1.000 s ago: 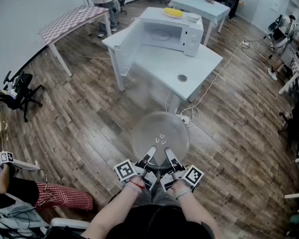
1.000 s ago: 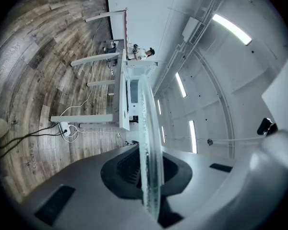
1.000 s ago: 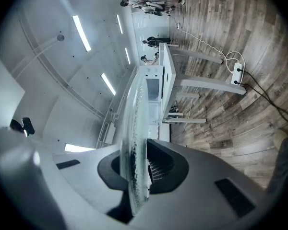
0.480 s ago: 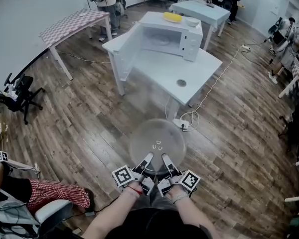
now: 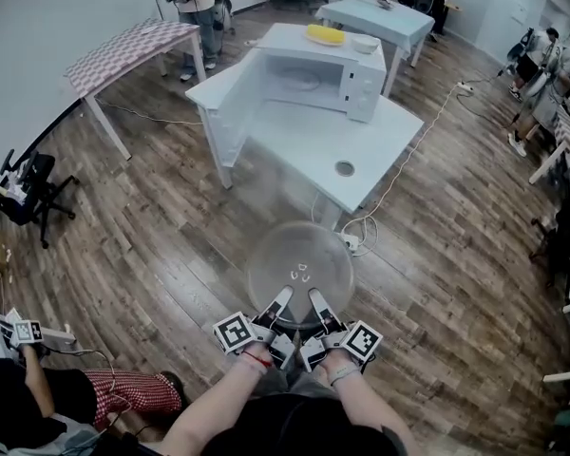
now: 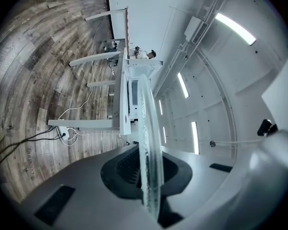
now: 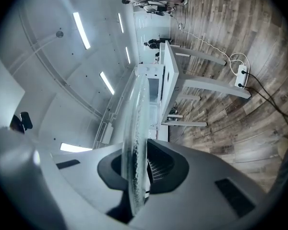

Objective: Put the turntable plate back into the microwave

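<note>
1. Two grippers, both pinching one glass plate [image 5: 299,255] at its near rim: left gripper [image 5: 283,302] and right gripper [image 5: 313,297] sit just beside each other
2. Left gripper view: the plate shows edge-on, standing between the dark pads with both jaws pressed on the rim. Only the rim strip is visible there; the disc face is not
3. Right gripper view: same picture mirrored, jaws clamped on the rim with the plate edge-on
4. Plate is held roughly flat over the wood floor [image 5: 171,245], in front of the white table [image 5: 304,150], not over it. It is well apart from the microwave [image 5: 328,69]
5. Plate is clear, so floor boards show through it and the far rim is hard to trace. Small raised marks [image 5: 302,274] show near the middle; their shape is not readable
6. Microwave stands at the back of the table with its door [image 5: 230,103] swung open to the left. The cavity is only partly visible
7. Small round thing [image 5: 345,168] lies on the table's near part, too small to identify
8. Yellow item [image 5: 325,34] and a bowl [image 5: 366,43] sit on top of the microwave
9. Power strip [image 5: 351,240] lies on the floor, partly behind the plate's far rim
10. Forearms are cut off by the bottom frame edge
</note>
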A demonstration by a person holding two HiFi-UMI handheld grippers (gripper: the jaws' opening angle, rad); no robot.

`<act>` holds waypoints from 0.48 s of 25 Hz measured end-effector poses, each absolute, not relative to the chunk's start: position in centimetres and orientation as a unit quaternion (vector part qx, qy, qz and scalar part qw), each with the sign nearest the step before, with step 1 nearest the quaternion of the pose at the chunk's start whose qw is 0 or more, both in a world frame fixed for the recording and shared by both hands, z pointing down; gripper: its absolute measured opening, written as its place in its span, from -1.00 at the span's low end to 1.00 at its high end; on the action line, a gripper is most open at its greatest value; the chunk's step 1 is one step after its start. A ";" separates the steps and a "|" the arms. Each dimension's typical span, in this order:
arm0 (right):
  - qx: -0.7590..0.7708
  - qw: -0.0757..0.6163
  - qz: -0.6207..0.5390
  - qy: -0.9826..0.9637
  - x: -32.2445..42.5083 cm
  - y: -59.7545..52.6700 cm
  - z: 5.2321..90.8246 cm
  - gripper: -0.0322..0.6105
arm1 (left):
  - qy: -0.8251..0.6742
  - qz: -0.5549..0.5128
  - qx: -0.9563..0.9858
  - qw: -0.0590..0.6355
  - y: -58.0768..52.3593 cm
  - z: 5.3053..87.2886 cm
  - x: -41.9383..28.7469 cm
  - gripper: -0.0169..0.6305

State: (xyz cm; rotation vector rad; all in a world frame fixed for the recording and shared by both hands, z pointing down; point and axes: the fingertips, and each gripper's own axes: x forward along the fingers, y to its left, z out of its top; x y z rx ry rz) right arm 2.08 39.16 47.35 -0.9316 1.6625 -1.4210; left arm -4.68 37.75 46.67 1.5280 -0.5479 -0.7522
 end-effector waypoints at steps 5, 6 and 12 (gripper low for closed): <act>-0.371 0.377 -0.545 0.650 2.0 34.7 47.1 -0.77 | -0.229 -0.325 0.670 0.627 33.2 46.4 -4.8 -0.85; -0.372 0.380 -0.543 0.650 1.9 33.8 47.0 -0.77 | -0.227 -0.323 0.671 0.627 32.3 46.3 -4.9 -0.85; -0.379 0.386 -0.536 0.648 1.2 30.1 47.2 -0.77 | -0.222 -0.317 0.675 0.629 28.4 46.7 -5.6 -0.85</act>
